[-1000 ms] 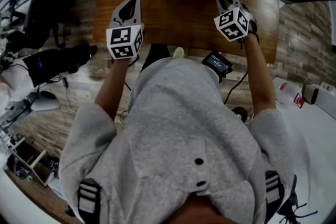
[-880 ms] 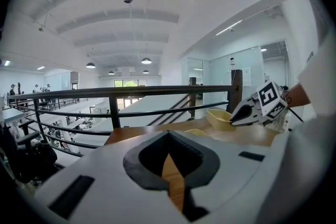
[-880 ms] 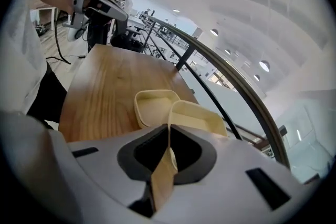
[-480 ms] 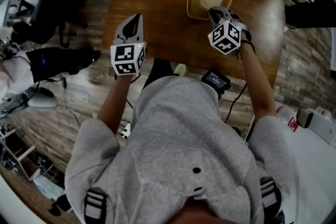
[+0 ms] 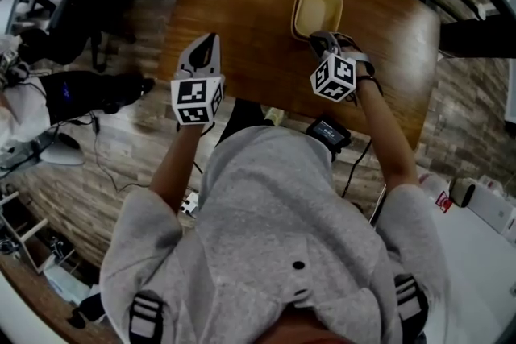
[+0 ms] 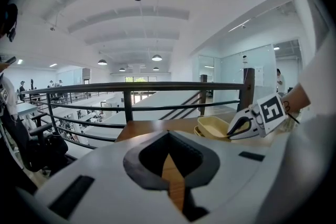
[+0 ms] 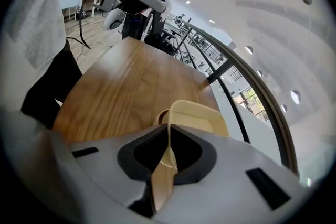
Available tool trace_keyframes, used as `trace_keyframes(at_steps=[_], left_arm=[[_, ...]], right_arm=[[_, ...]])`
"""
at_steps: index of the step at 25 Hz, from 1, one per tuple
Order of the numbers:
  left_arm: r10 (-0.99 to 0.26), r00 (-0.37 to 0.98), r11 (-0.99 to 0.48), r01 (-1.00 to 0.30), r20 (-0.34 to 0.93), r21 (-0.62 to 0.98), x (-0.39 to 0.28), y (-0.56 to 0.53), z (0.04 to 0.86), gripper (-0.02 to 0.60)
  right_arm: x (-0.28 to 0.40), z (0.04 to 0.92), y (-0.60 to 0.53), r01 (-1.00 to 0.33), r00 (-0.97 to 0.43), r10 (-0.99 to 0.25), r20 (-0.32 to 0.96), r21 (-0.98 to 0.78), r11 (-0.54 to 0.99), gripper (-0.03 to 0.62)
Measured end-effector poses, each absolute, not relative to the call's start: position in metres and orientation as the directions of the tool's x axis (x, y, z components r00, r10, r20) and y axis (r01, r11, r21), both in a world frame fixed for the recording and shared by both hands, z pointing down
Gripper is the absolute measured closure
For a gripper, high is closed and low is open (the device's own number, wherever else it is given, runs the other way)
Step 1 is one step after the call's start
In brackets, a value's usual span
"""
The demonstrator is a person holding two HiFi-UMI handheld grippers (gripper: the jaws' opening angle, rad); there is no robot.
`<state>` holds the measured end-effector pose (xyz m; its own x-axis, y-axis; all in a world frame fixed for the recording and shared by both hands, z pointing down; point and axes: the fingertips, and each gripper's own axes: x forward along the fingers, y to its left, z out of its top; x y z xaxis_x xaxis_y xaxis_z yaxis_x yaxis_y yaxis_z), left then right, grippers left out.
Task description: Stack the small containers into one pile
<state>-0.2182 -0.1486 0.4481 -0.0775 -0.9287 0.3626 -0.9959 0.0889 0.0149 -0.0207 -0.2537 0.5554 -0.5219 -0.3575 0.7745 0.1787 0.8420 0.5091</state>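
The top container looks nested in the lower container, far right on the worktop. The right gripper has its fingers pinching the rim, so only letting go is left. The left gripper has its fingers closed on nothing.

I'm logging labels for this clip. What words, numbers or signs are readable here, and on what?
No text can be read.
Left gripper's marker cube: black-and-white square patterns, no letters.
Right gripper's marker cube: the same.
Upper cream container: no print visible.
Small screen: too blurred to read.
Red label at the right edge: too small to read.
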Motion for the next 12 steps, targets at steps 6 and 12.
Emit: trace_keyframes(at_steps=[6, 12], left_arm=[[-0.925, -0.065, 0.079, -0.997, 0.373, 0.022, -0.223, -0.153, 0.453, 0.568], [-0.923, -0.063, 0.077, -0.997, 0.381, 0.023, -0.223, -0.154, 0.457, 0.568]], right_arm=[[-0.032, 0.562, -0.248, 0.195, -0.534, -0.312, 0.786, 0.473, 0.859, 0.562], [-0.029, 0.566, -0.245, 0.198, -0.552, -0.265, 0.791, 0.432, 0.880, 0.562]])
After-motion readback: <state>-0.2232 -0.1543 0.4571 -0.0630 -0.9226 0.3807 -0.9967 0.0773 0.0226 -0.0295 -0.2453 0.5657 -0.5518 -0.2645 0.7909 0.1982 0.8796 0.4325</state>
